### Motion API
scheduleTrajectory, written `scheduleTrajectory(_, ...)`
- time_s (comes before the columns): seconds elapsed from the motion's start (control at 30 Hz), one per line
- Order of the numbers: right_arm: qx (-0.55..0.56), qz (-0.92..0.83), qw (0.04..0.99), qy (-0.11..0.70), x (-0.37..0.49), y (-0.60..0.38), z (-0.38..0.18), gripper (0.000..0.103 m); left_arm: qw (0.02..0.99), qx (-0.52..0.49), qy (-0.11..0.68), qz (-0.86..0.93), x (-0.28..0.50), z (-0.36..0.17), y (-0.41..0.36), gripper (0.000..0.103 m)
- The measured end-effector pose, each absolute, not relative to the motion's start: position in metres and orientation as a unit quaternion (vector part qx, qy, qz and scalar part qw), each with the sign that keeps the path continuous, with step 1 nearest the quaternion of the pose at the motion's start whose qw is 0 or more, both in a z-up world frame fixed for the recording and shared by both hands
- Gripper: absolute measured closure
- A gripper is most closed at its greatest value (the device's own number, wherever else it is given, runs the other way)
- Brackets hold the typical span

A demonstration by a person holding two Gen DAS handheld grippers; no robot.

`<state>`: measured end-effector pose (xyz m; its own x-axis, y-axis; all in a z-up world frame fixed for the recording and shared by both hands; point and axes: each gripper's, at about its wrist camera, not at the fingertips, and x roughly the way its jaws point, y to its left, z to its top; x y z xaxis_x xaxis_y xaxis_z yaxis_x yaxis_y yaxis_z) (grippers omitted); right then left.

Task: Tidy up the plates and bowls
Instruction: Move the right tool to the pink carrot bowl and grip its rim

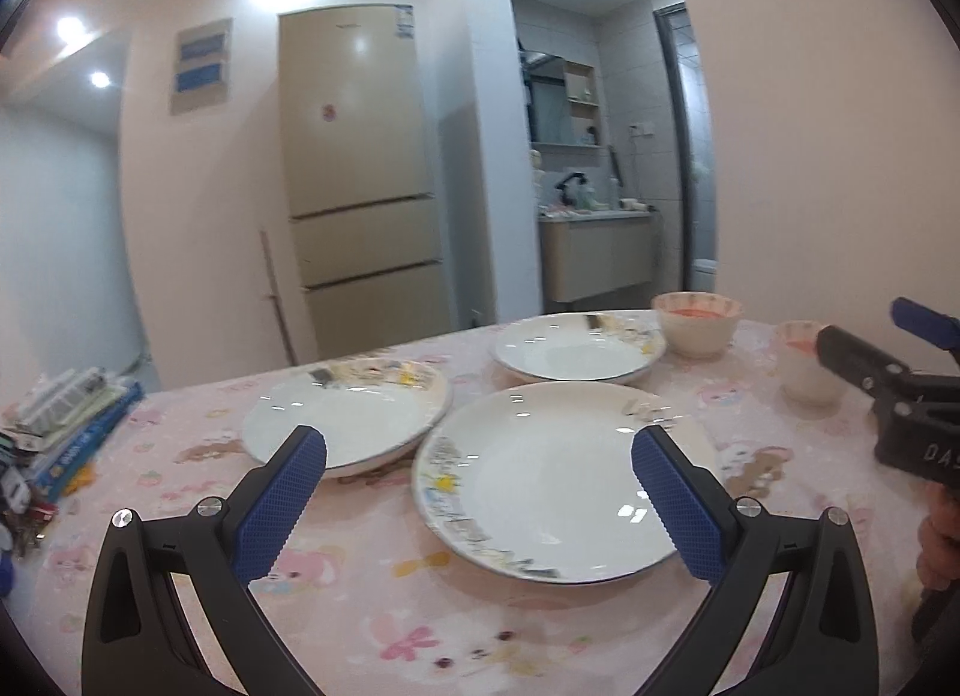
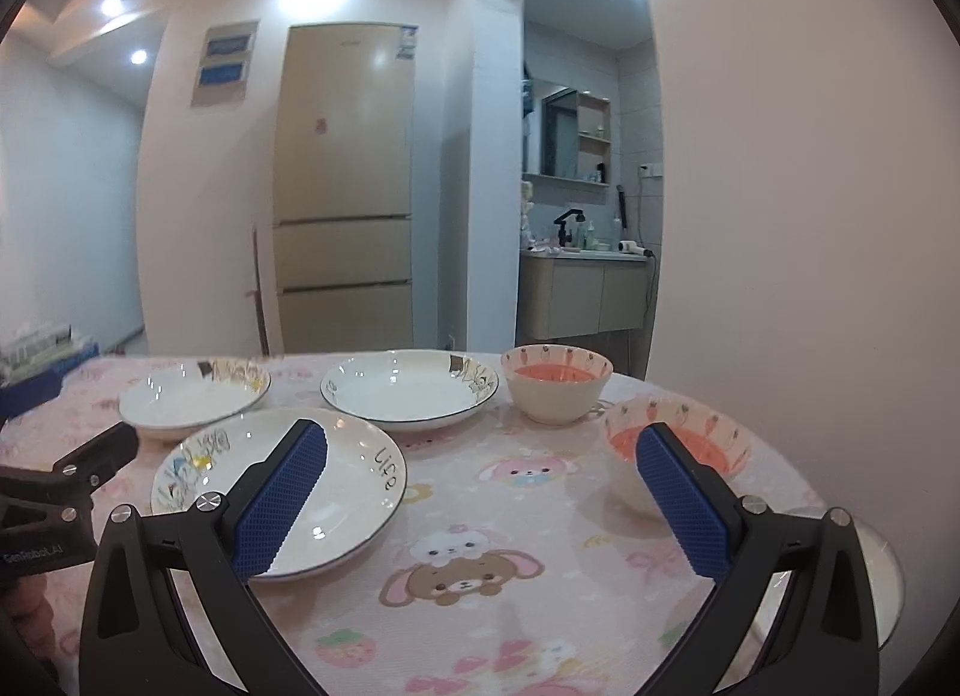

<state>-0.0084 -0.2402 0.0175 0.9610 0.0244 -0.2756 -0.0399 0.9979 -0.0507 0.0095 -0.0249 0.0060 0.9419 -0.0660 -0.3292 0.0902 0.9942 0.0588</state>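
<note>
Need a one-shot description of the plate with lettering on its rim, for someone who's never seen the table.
Start at the table with the pink cartoon-animal tablecloth. Three white plates sit on its left half; take the nearest plate, just in front of the other two. Only it has "Life" written in black on its rim.

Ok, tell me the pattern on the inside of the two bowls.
Orange-red base, carrot motifs round the cream wall; right wrist view shows near bowl and far bowl best.

Left tool [image 1: 479,459] and right tool [image 2: 480,456] hover side by side, both spread wide.
</note>
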Motion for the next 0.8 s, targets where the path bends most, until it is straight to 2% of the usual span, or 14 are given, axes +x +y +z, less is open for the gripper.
scheduleTrajectory(0.1,-0.008,0.018,0.990,0.140,-0.015,-0.261,0.037,0.000,0.983,-0.005,0.169,-0.075,0.015,0.022,-0.032,0.000)
scheduleTrajectory(0.43,-0.005,-0.083,0.988,0.129,-0.056,-0.363,0.085,0.000,0.969,-0.023,0.197,-0.150,0.028,0.066,-0.116,0.000)
scheduleTrajectory(0.63,0.063,-0.107,0.981,0.148,-0.075,-0.428,0.075,0.000,0.953,-0.049,0.239,-0.177,0.037,0.062,-0.156,0.000)
scheduleTrajectory(0.8,0.047,-0.122,0.980,0.153,-0.078,-0.451,0.067,0.004,0.951,-0.009,0.245,-0.190,0.033,0.064,-0.192,0.000)
